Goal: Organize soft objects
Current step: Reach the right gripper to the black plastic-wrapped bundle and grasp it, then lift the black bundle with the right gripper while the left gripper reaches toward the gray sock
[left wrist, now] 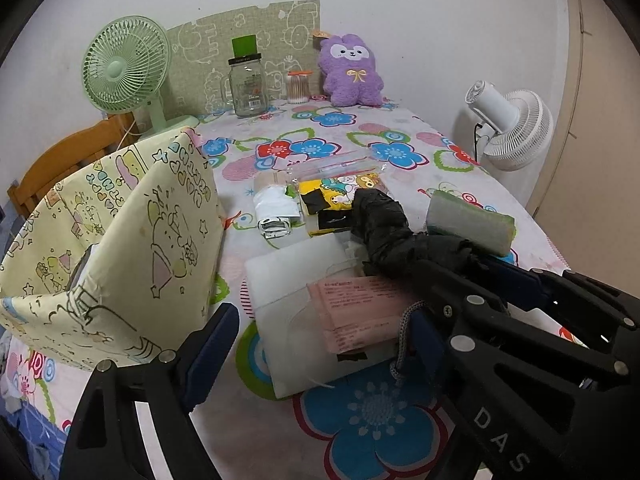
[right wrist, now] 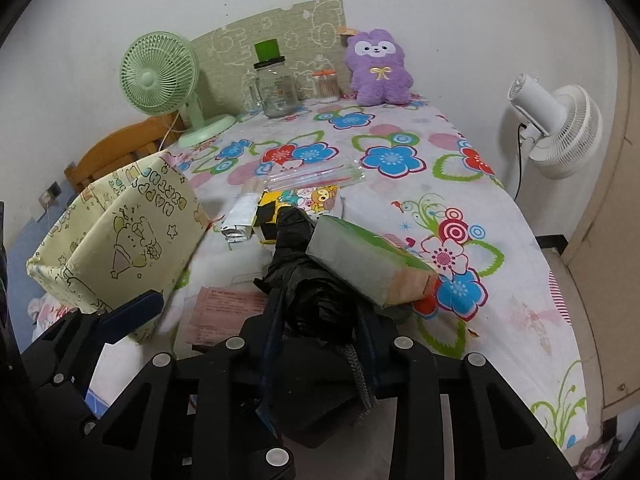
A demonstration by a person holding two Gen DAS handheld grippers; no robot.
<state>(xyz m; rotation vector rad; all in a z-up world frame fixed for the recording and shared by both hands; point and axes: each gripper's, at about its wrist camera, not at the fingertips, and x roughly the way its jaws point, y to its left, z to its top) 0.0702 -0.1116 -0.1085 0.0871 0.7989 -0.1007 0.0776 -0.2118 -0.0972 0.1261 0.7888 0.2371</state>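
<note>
My right gripper (right wrist: 320, 312) is shut on a folded black umbrella (right wrist: 304, 264), held low over the flowered tablecloth; the umbrella also shows in the left wrist view (left wrist: 384, 224). A green-and-grey tissue pack (right wrist: 368, 264) lies against the umbrella's right side. My left gripper (left wrist: 316, 344) is open and empty, over a white pouch (left wrist: 288, 280) and a pink packet (left wrist: 356, 312). A yellow cartoon pack (left wrist: 332, 196), a white-silver packet (left wrist: 276, 208) and a clear pen case (left wrist: 340, 162) lie beyond. A yellow patterned box (left wrist: 132, 240) stands at the left. A purple plush (left wrist: 352, 70) sits at the back.
A green desk fan (left wrist: 124, 68), a glass jar with a green lid (left wrist: 246, 80) and a cotton-swab cup (left wrist: 298, 87) stand along the back wall. A white fan (left wrist: 512, 128) stands off the table's right edge. A wooden chair (left wrist: 64, 160) is behind the box.
</note>
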